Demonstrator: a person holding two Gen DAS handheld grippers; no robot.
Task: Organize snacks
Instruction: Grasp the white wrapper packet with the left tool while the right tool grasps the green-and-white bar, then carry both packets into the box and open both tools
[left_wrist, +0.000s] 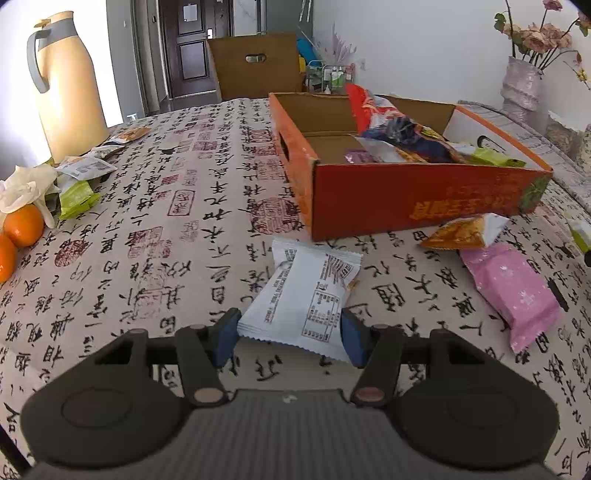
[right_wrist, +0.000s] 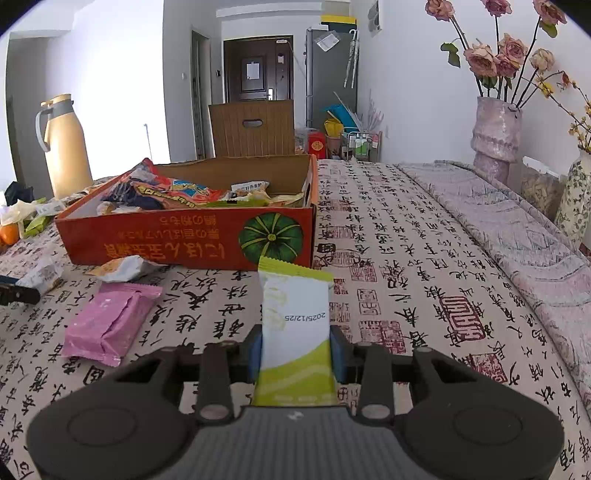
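On the calligraphy-print tablecloth, a white snack packet (left_wrist: 306, 291) lies between the blue pads of my left gripper (left_wrist: 290, 338), and both pads touch its sides. My right gripper (right_wrist: 295, 350) is shut on a green-and-white snack packet (right_wrist: 293, 299), held upright above the cloth. The orange cardboard box (left_wrist: 406, 199) stands just beyond both grippers with several snack bags inside; in the right wrist view the box (right_wrist: 184, 236) is ahead and to the left. A pink packet (left_wrist: 513, 291) and a yellow-orange packet (left_wrist: 461, 232) lie loose in front of the box.
A cream thermos jug (left_wrist: 70, 88), oranges (left_wrist: 22, 225) and more wrappers (left_wrist: 77, 192) crowd the left end of the table. A vase of flowers (right_wrist: 495, 136) stands at the far right beside a folded grey cloth (right_wrist: 498, 229). A brown carton (left_wrist: 255, 62) sits beyond the table.
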